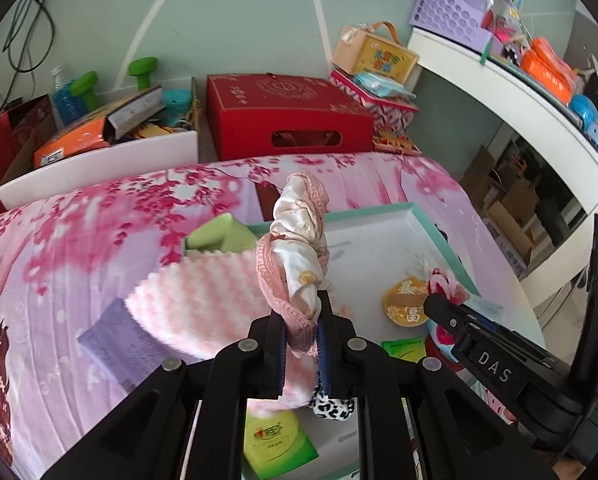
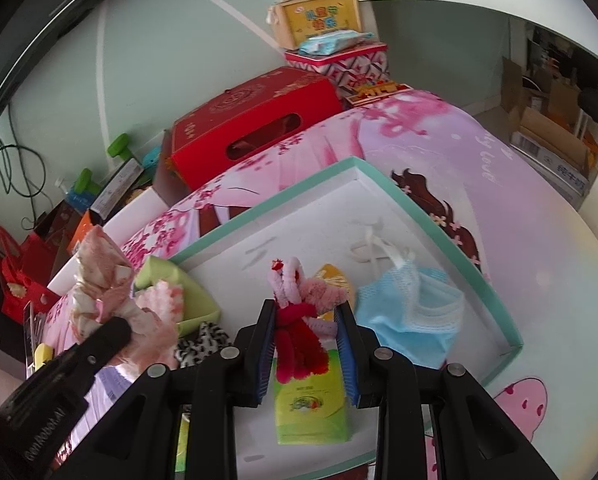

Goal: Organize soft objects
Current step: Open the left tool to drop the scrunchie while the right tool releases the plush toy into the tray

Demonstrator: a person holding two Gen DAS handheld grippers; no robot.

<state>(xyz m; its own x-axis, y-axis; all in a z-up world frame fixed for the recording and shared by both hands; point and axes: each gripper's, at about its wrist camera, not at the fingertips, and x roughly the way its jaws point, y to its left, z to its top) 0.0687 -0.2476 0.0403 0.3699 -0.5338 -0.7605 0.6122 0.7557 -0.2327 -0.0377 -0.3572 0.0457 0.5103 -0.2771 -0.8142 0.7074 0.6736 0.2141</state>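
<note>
My left gripper (image 1: 302, 320) is shut on a pink-and-cream fabric scrunchie (image 1: 299, 248) and holds it up above a white tray with a teal rim (image 1: 439, 236). The scrunchie also shows in the right wrist view (image 2: 99, 280). My right gripper (image 2: 307, 320) is shut on a red-and-pink pipe-cleaner toy (image 2: 299, 320), held over the tray (image 2: 439, 224). In the tray lie a blue face mask (image 2: 411, 312), a green tissue pack (image 2: 311, 408), a leopard-print scrunchie (image 2: 203, 344), a pink-white fluffy cloth (image 1: 203, 300) and a gold round badge (image 1: 405, 304).
The tray sits on a pink floral bedspread (image 1: 79, 240). A red gift box (image 1: 287, 116), a white bin of clutter (image 1: 99, 148) and patterned boxes (image 1: 375, 92) stand behind. A white curved shelf (image 1: 519, 96) is at right. A purple booklet (image 1: 119, 340) lies left.
</note>
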